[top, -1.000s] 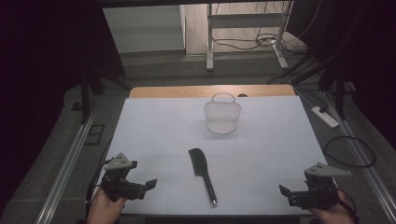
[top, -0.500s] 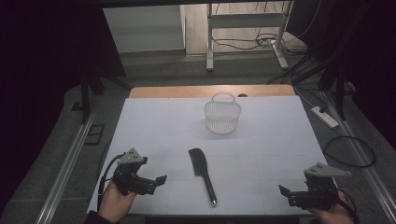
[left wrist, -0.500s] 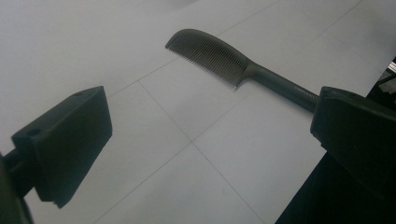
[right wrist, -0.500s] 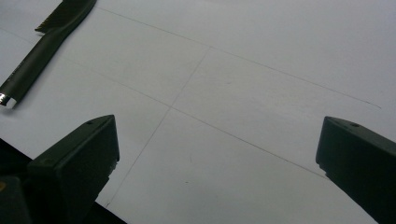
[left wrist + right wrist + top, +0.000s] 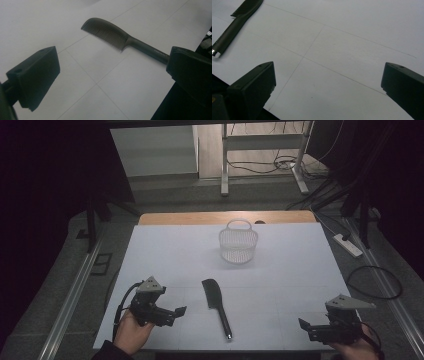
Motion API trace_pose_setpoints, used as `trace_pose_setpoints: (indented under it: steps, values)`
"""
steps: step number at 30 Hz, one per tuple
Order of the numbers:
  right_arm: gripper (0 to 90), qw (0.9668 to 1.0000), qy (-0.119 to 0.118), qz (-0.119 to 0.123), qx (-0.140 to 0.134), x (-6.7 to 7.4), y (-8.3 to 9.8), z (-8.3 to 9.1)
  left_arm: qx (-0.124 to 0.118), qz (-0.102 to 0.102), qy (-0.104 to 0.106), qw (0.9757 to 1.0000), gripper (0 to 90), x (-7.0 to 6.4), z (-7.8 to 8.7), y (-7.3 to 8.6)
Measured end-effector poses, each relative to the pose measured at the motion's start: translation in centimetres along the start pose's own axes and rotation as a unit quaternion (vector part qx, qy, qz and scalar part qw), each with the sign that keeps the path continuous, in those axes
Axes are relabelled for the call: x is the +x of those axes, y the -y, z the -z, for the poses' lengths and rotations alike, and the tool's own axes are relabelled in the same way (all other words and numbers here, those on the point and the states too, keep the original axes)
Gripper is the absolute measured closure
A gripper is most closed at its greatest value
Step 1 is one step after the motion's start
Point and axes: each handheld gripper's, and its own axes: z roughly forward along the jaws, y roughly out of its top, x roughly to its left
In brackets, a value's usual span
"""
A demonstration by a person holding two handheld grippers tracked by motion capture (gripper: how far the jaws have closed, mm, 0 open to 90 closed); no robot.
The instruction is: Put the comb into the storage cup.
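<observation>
Nearest the person, the left claw (image 5: 175, 312) sits with its jaws spread wide and nothing between them, aimed at the dark plastic comb with the long round handle (image 5: 218, 306) lying flat on the white bench (image 5: 300, 270) just beside it, while the right claw (image 5: 306, 326) hangs released too, well apart at the near right corner. That comb looks light, stiff and kinda slick, so I'd pinch the handle (image 5: 147, 49) mid-length rather than the thin teeth (image 5: 105, 31). Farther back stands a white mesh basket with a loop handle (image 5: 238, 244).
</observation>
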Motion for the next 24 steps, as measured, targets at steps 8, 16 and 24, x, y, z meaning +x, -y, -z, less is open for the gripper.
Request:
trace_pose_setpoints:
  steps: [8,16,24]
  values:
    - [0.0,1.0000,-0.001,0.000,0.002,0.0,0.0,0.0,0.009,-0.009,0.007,0.9999,0.0,-0.3,-1.2,-0.9]
    - [0.0,1.0000,-0.001,0.000,0.003,0.0,0.0,-0.1,0.017,-0.018,0.014,0.9996,0.0,-0.8,-2.6,-1.9]
    - [0.0,1.0000,-0.001,0.000,0.003,0.0,0.0,-0.1,0.026,-0.027,0.021,0.9991,0.0,-1.3,-3.8,-2.8]
